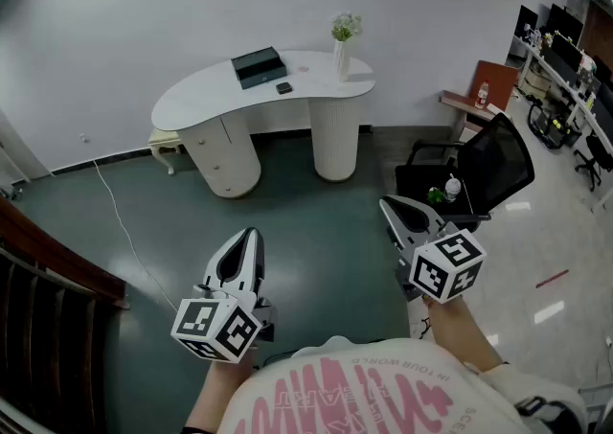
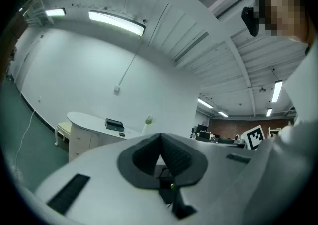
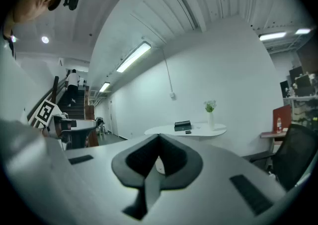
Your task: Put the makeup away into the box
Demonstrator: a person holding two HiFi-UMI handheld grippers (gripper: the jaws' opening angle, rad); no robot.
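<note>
Most of the head view is dark green floor [image 1: 316, 221] below a plain white wall [image 1: 115, 20]. Against that wall stands a white kidney-shaped counter [image 1: 206, 97], well apart from the person. A wooden stair rail [image 1: 38, 269] runs along the left edge. At right, nr the lighter floor, is a black office chair [image 1: 498, 164] w/ a clear bottle [image 1: 452, 189] on its seat. The person's white shirt w/ pink print [image 1: 364, 384] fills the bottom edge.

Both hands are held out over the floor, each w/ a gripper pointing roughly level toward the counter. The left gripper [image 1: 249, 234] is clenched on nothing: in its own view [image 2: 160, 135] the dark pads meet at the tips w/ only the far room beyond them. The right gripper [image 1: 385, 200] is likewise closed and empty [image 3: 159, 136], pads pressed together. Each has a marker cube at the wrist end, left [image 1: 218, 329] and right [image 1: 445, 266].

On the counter, the dark box [image 1: 258, 67] sits nr the middle toward the wall. Just beside its front right corner lies a small dark item [image 1: 283, 88], too small to identify. A white vase w/ flowers [image 1: 342, 58] stands upright at the counter's right end. A thin white cable [image 1: 120, 221] trails across the floor at left.
</note>
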